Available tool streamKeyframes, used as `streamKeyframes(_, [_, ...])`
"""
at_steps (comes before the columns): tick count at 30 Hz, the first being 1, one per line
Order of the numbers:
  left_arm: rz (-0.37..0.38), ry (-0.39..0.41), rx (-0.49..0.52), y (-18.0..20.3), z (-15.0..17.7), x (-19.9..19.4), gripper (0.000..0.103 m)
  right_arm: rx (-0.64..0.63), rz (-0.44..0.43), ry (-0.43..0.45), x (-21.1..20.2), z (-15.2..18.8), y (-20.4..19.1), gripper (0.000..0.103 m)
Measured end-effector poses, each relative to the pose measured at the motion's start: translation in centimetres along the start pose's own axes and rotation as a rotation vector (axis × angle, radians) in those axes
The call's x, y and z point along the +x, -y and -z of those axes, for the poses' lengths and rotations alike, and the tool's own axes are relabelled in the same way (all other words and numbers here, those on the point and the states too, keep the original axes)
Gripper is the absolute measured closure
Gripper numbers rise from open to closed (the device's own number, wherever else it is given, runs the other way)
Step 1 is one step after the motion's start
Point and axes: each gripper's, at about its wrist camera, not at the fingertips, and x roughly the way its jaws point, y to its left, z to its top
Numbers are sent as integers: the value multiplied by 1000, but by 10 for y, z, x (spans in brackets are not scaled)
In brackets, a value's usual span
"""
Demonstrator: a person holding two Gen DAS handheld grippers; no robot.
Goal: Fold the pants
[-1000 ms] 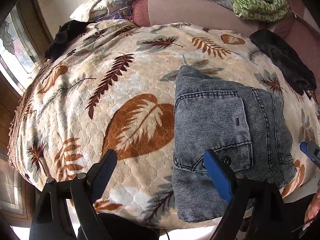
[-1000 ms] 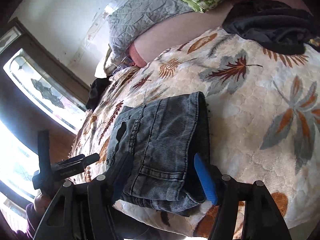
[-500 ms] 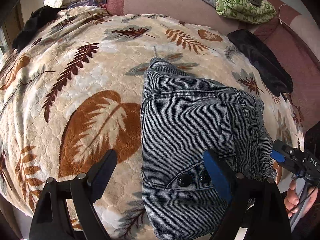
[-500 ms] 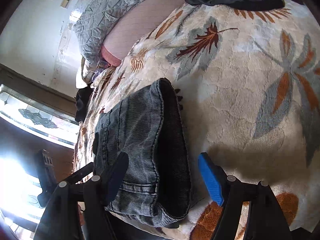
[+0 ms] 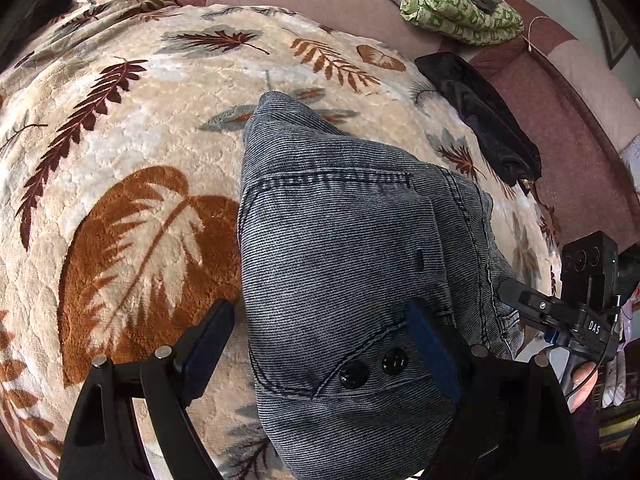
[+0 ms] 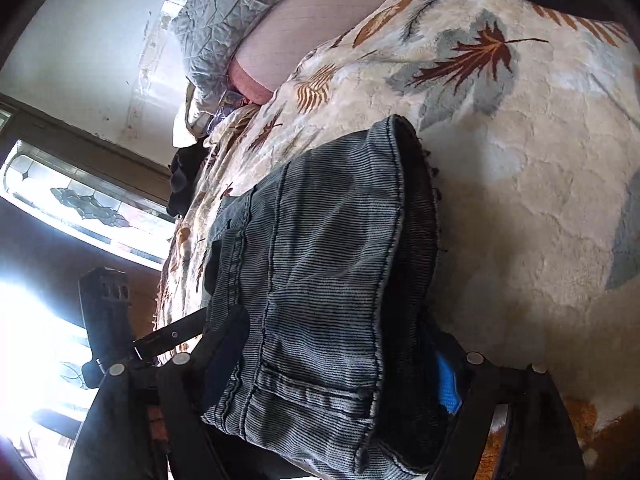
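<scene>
I find the bed [image 5: 120, 152] covered by a plush cream blanket [image 6: 520, 184] with rust and grey leaf prints, quilted in feel, soft enough to give under any press. On it, at the near edge and right of centre in the left view, lie the pants [image 5: 340, 248]: grey-black ribbed denim, already folded into a thick squarish packet, back pocket uppermost, two dark buttons [image 5: 372, 366] near the waistband.

The left tongs [image 5: 320, 344] stand wide apart, astride the near left part of the packet and holding nothing that I can confirm; the blue-padded finger rests over the cloth, the other over the blanket. The right tongs [image 6: 340, 356] are likewise spread wide around the near right end of the packet, where the stacked layers show a dark inner edge; I see no closure on the fabric, though its lower finger is partly hidden.

My judgement: the fold is nearly complete and the step in hand is the final squaring or gripping of the bundle. To do it well, I would close both tongs on all layers together, low at the thick edge, since stiff denim springs open and a soft bed lets layers slide
</scene>
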Motion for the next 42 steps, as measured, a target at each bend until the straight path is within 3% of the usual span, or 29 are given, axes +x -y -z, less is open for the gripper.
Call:
streamKeyframes(5, [24, 20, -10, -3, -3, 8, 15, -71, 64, 6, 9, 3, -13, 56])
streamKeyframes(9, [43, 25, -28, 0, -7, 7, 28, -129, 94, 31, 10, 7, -24, 64])
streamKeyframes(14, [15, 54, -7, 4, -3, 2, 56, -223, 141, 78, 5, 14, -42, 68])
streamKeyframes(19, [0, 118, 48, 17, -1, -15, 68, -305, 154, 127, -7, 21, -64, 70])
streamKeyframes(25, [-15, 224, 70, 24, -8, -41, 70, -378, 123, 176, -18, 13, -94, 70])
streamKeyframes(34, [-95, 278, 36, 17, -71, -40, 70, -363, 88, 178, 10, -50, -101, 70])
streamKeyframes(37, [-126, 261, -14, 1, -85, -20, 70, -334, 91, 145, 39, -71, -91, 70])
streamKeyframes(39, [-166, 202, -62, -16, -89, 3, 70, -302, 115, 87, 66, -83, -79, 70])
streamKeyframes(40, [-207, 169, -95, -26, -90, 14, 69, -289, 146, 49, 80, -87, -71, 65])
streamKeyframes(41, [-230, 140, -128, -35, -91, 23, 56, -279, 194, 25, 92, -89, -64, 52])
streamKeyframes(42, [-225, 120, -160, -42, -91, 28, 54, -254, 201, 6, 99, -92, -56, 46])
